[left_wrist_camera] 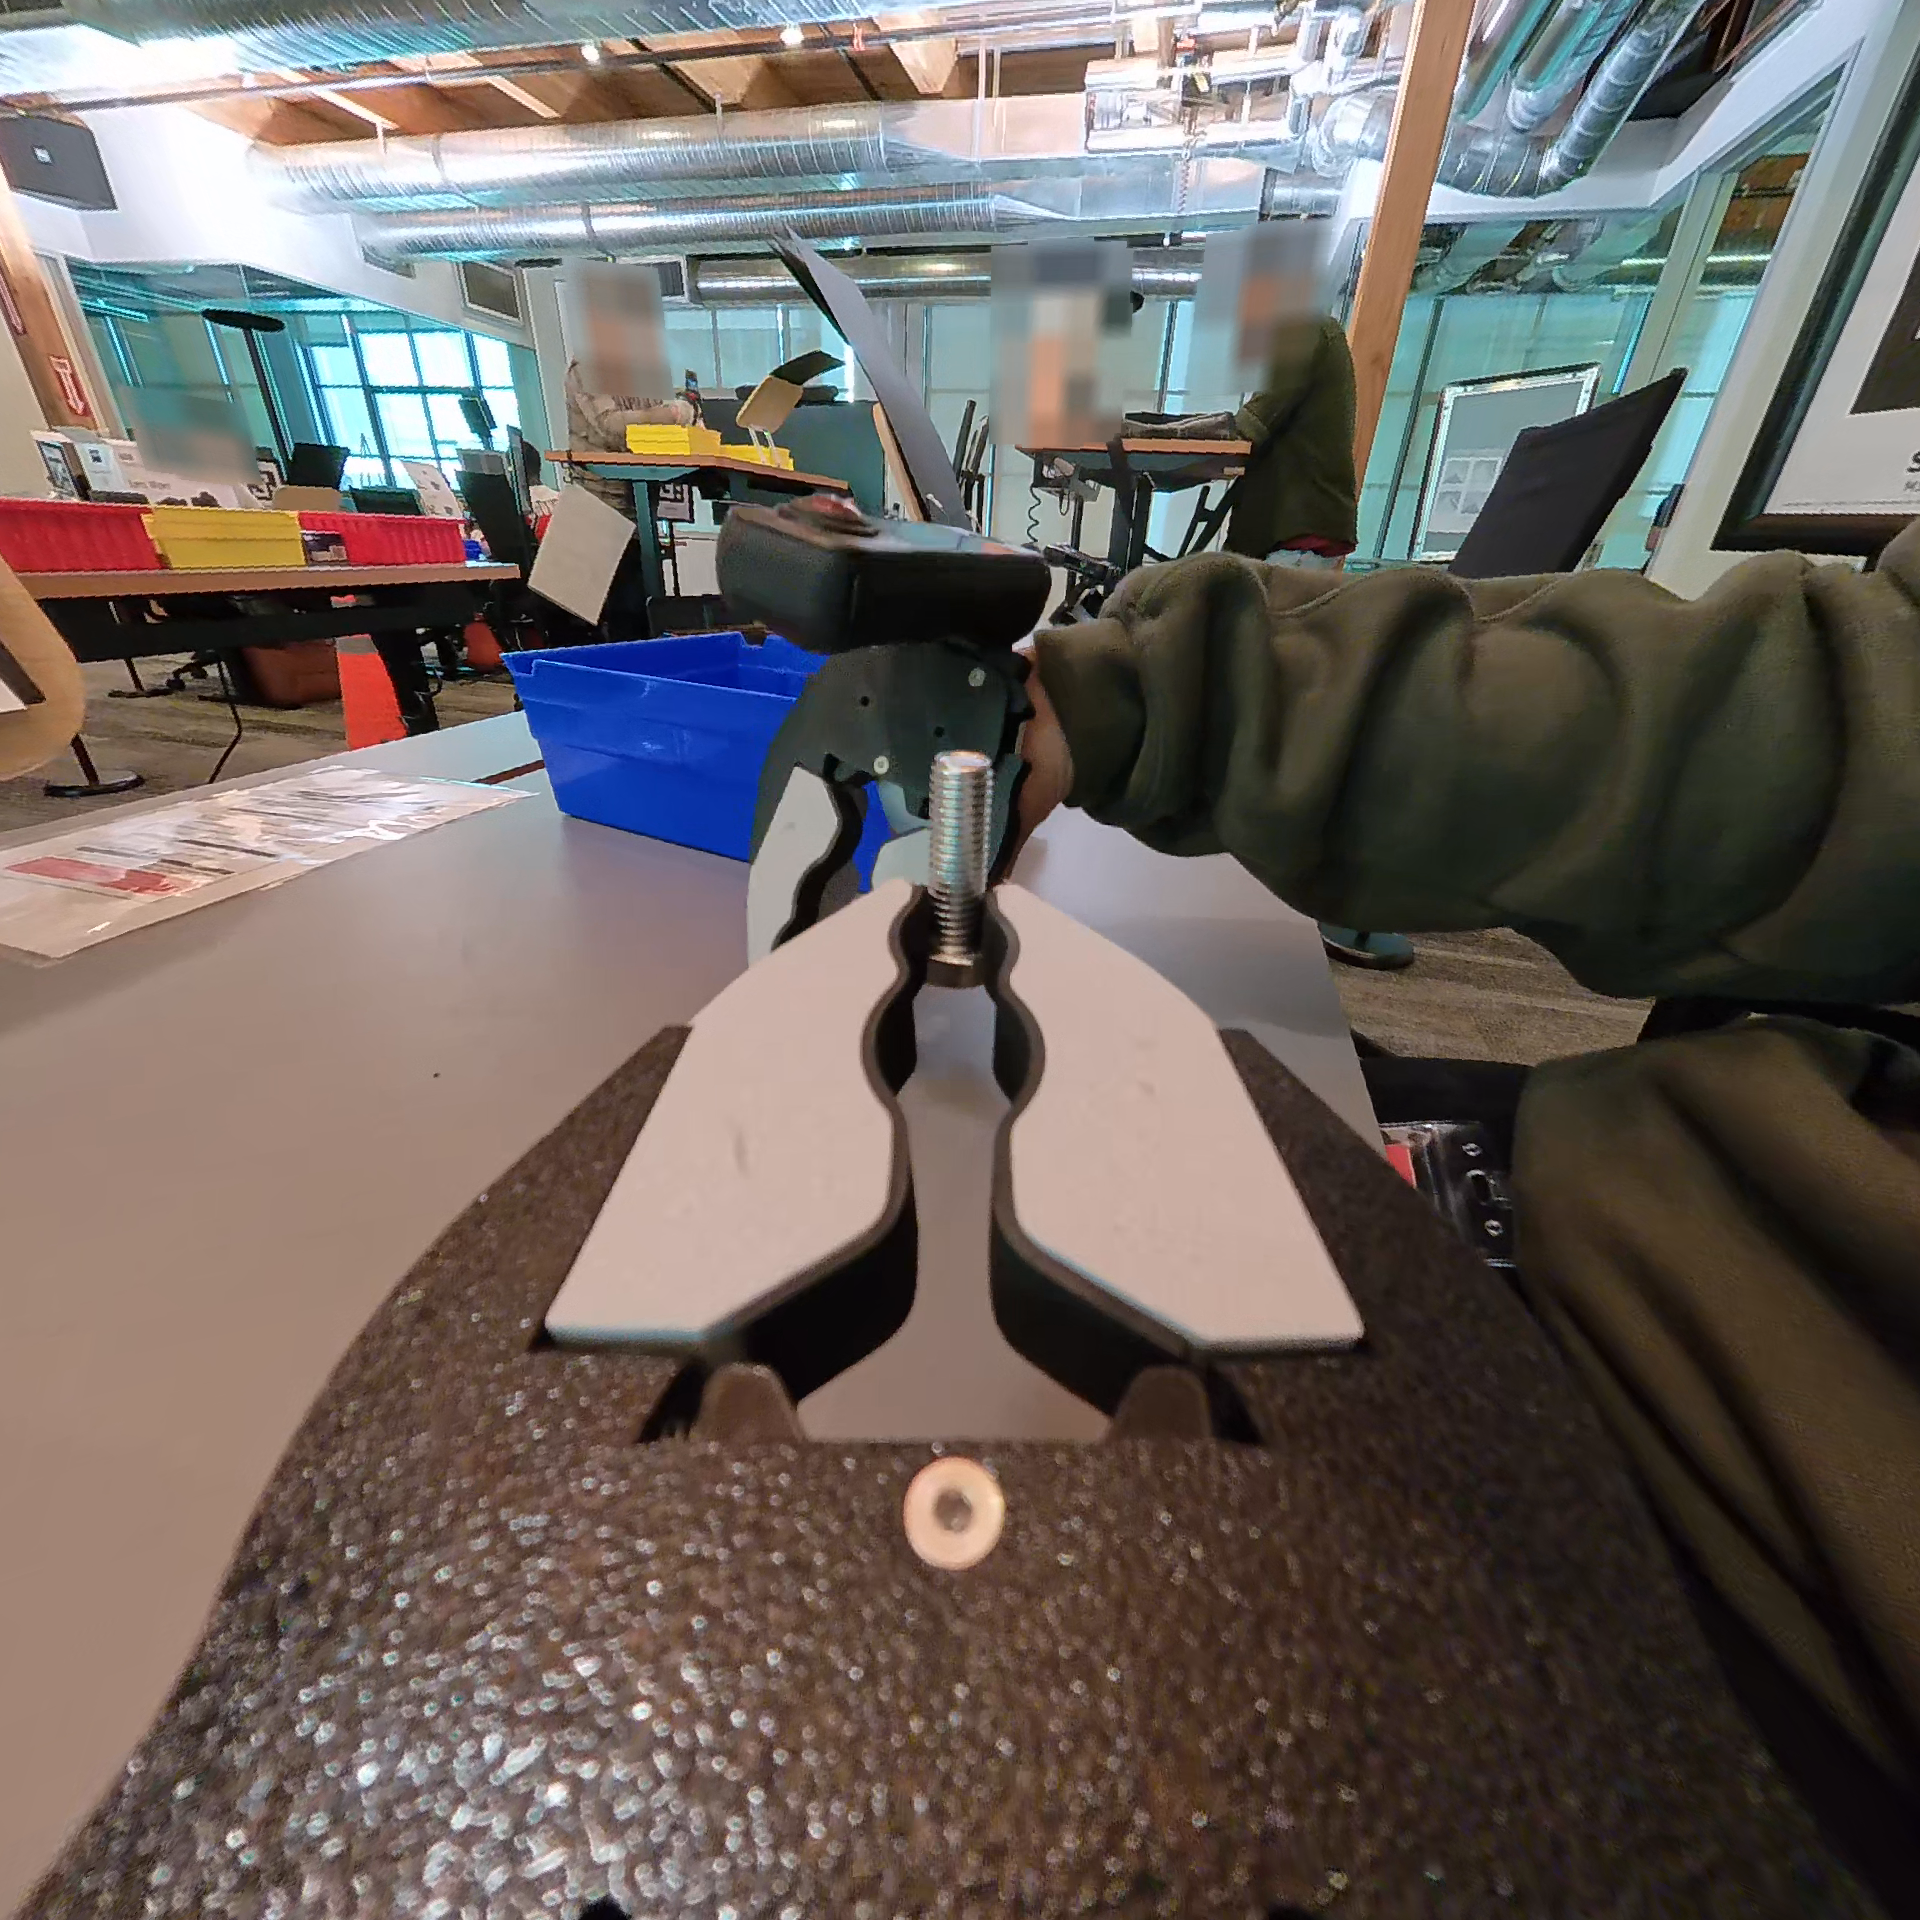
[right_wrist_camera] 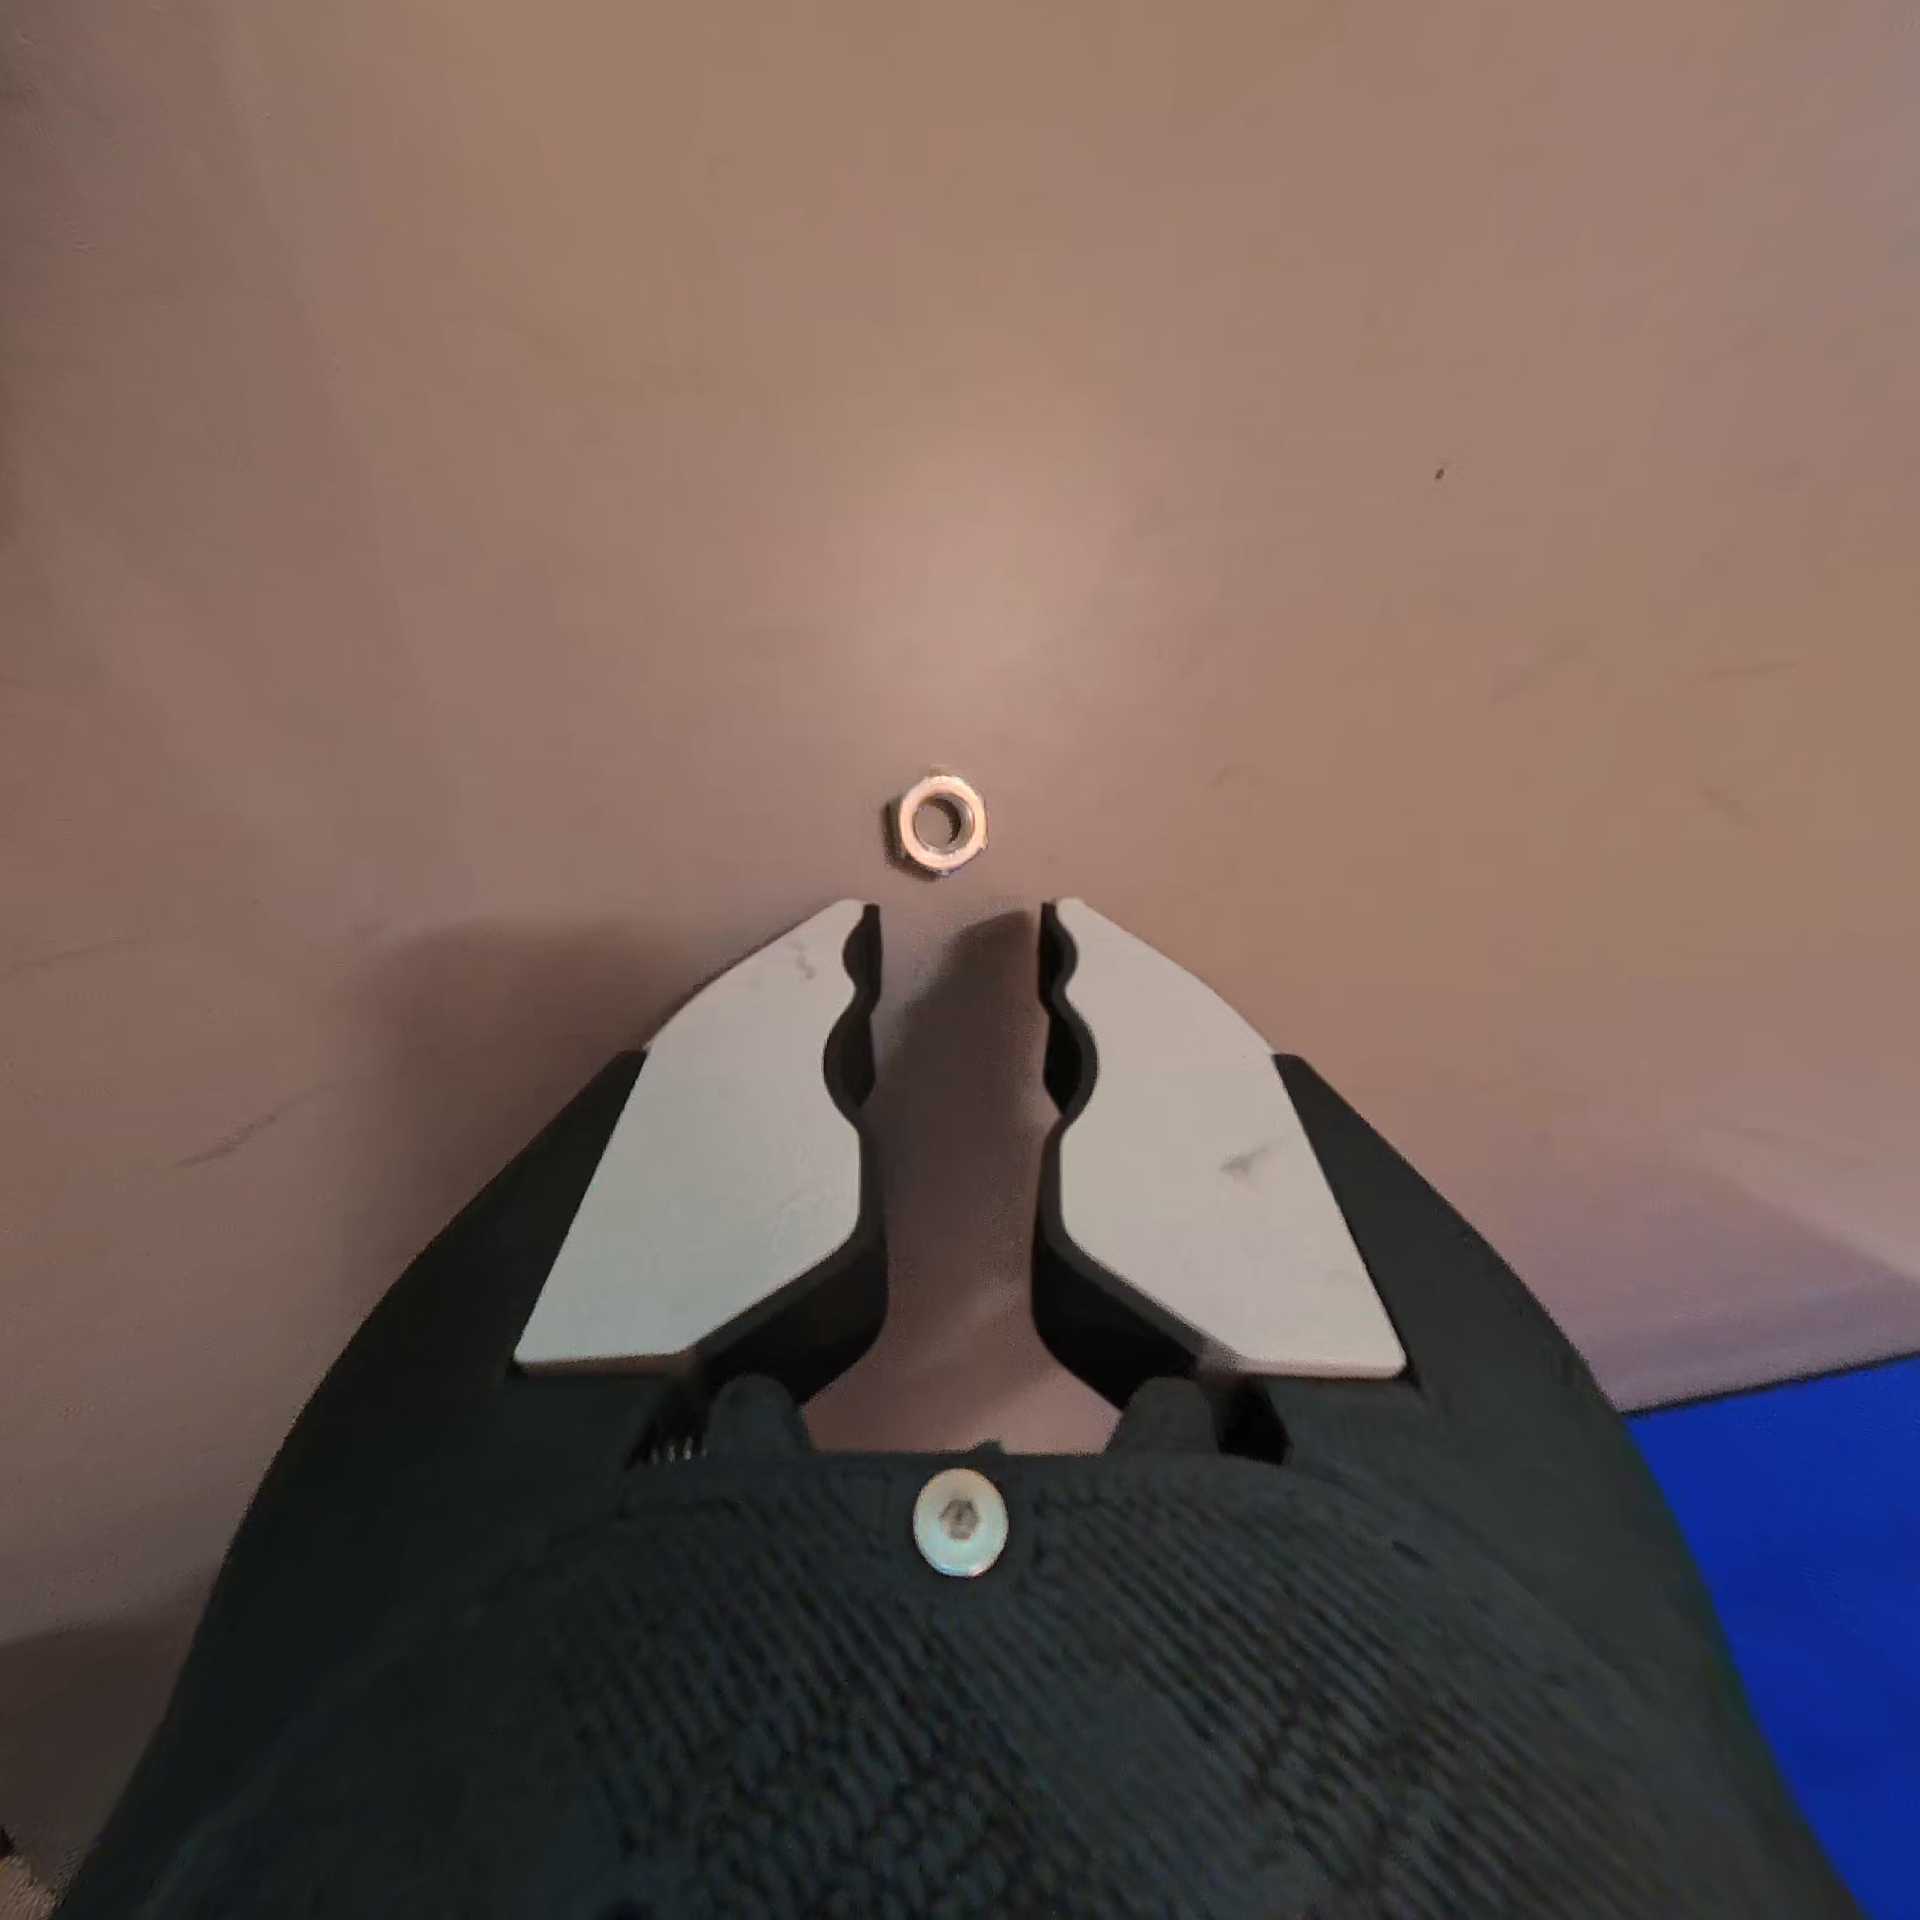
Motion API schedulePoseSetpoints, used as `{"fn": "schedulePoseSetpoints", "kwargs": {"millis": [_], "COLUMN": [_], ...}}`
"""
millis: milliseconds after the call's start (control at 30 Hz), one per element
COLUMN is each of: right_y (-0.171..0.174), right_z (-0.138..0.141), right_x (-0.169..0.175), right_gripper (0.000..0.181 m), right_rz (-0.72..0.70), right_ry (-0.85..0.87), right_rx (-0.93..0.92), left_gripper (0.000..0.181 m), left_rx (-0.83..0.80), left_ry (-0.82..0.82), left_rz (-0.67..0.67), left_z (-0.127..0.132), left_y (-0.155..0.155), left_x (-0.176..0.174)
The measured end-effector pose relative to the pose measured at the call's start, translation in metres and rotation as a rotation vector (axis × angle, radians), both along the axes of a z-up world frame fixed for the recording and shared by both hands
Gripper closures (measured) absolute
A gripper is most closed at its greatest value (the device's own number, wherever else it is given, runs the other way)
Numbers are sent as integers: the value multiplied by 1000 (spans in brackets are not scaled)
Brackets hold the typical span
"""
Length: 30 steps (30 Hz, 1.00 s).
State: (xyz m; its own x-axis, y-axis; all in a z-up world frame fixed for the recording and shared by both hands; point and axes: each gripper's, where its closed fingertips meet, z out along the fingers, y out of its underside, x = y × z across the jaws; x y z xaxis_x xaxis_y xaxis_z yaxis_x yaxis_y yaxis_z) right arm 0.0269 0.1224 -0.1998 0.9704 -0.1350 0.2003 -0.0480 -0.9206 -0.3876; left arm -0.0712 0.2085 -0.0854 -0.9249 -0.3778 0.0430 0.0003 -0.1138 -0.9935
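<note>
My left gripper is shut on a silver threaded bolt. The bolt stands upright between the fingertips, thread end up, its head low between the pads. My right gripper is open and empty, pointing down at the grey table. A small silver hex nut lies flat on the table just beyond its fingertips, apart from them. The right gripper also shows in the left wrist view, just behind the bolt, held by a hand in an olive sleeve.
A blue plastic bin stands on the table behind the grippers; its corner shows in the right wrist view. A laminated sheet lies at the table's left. People and desks with red and yellow bins stand in the background. Some 20 centimeters of space lies between my two pairs of fingers.
</note>
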Motion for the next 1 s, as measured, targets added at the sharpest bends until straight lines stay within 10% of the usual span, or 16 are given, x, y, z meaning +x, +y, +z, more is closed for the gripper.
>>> {"fn": "schedulePoseSetpoints", "kwargs": {"millis": [500,800,1000], "right_y": [21,79,93], "right_z": [-1,132,144], "right_x": [-11,-83,-107], "right_gripper": [164,164,164], "right_rz": [25,420,526], "right_ry": [127,71,55], "right_rx": [51,248,216], "left_gripper": [172,172,172], "left_rx": [2,60,64], "left_ry": [3,2,-10], "left_rz": [-3,23,21], "left_z": [0,-6,-6], "left_y": [0,-6,-8], "left_x": [-1,2,0]}}
